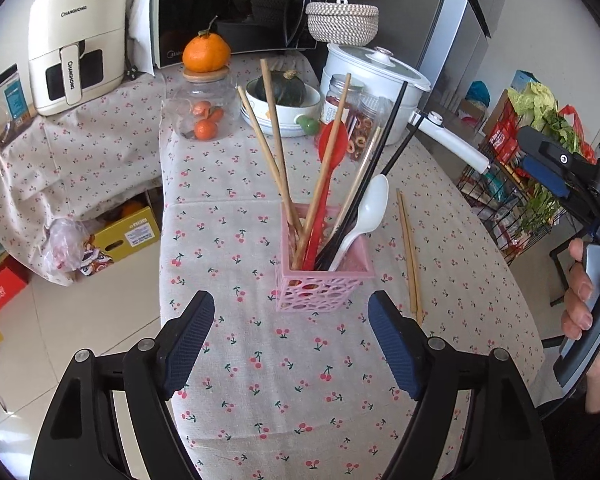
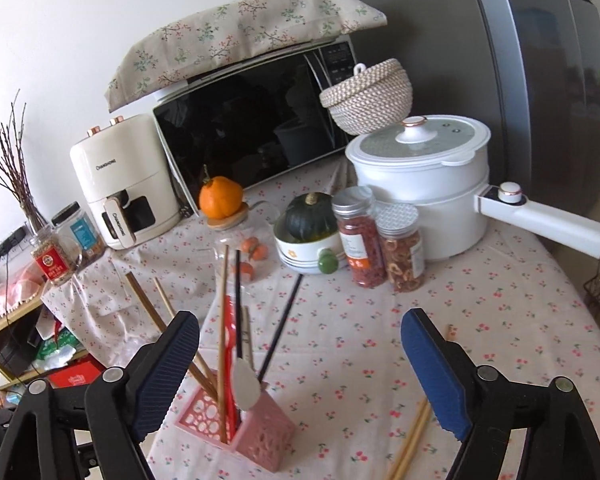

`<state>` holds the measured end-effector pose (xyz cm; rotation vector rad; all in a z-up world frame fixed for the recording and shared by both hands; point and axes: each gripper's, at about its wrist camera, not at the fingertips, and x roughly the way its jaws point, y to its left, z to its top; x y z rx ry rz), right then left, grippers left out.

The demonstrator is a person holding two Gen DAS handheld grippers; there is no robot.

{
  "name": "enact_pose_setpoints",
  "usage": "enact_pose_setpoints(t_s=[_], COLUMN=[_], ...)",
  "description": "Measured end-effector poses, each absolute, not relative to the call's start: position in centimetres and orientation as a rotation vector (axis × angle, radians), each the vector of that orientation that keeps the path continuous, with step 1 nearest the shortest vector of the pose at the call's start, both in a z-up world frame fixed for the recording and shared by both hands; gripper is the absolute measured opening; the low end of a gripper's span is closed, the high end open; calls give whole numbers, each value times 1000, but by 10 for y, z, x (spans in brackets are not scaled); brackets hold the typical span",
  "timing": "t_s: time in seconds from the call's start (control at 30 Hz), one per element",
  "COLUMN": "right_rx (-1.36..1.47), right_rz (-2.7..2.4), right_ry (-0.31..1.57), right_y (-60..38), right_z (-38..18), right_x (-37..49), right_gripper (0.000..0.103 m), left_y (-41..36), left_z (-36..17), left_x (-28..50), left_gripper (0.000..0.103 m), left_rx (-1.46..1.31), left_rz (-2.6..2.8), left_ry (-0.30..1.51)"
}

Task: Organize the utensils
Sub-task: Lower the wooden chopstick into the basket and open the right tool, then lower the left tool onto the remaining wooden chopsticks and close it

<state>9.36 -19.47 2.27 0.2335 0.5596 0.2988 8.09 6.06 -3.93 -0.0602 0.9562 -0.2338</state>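
The loose chopsticks (image 2: 410, 438) are seen lengthwise on the cloth just right of the holder (image 1: 322, 276), probably nearest the right gripper (image 2: 300, 376); both it and the left gripper (image 1: 292, 344) are held wide and empty.

A pink plastic holder with round cut-outs (image 1: 320, 280) contains a red plastic spoon (image 1: 332, 148), a white plastic spoon (image 1: 370, 208), tan wooden chopsticks (image 1: 274, 140) and black chopsticks (image 1: 380, 152). The cream tablecloth with small red cherries (image 1: 280, 380) lies underneath.

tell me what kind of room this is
Most likely a home kitchen or dining corner: a microwave, an air fryer and an electric pot stand on a table with a cherry-print cloth.
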Motion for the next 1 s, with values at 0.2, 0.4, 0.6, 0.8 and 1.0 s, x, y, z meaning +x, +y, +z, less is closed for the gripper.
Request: enact_pose_setpoints(t_s=[0.2,0.4,0.6,0.8,1.0], right_rx=[188,205,221,207,247], right_rz=[234,155,17,-31,-78], right_ry=[634,795,918,1024,1076], right_y=[-235,-280,-325,-352,-374], right_z=[9,-19,-46,-73,-95], right_x=[82,84,92,108,122], right_gripper=[99,100,100,100,100], left_y=[22,-30,-82,-132,-158], left_z=[-53,-66,-93,-118,-137], left_x=[75,71,90,134,200], left_gripper=[81,81,81,81,70], left_rx=[3,118,134,143,59], left_rz=[-279,-320,-351,-318,-242], left_ry=[1013,1040,1157,1211,1188])
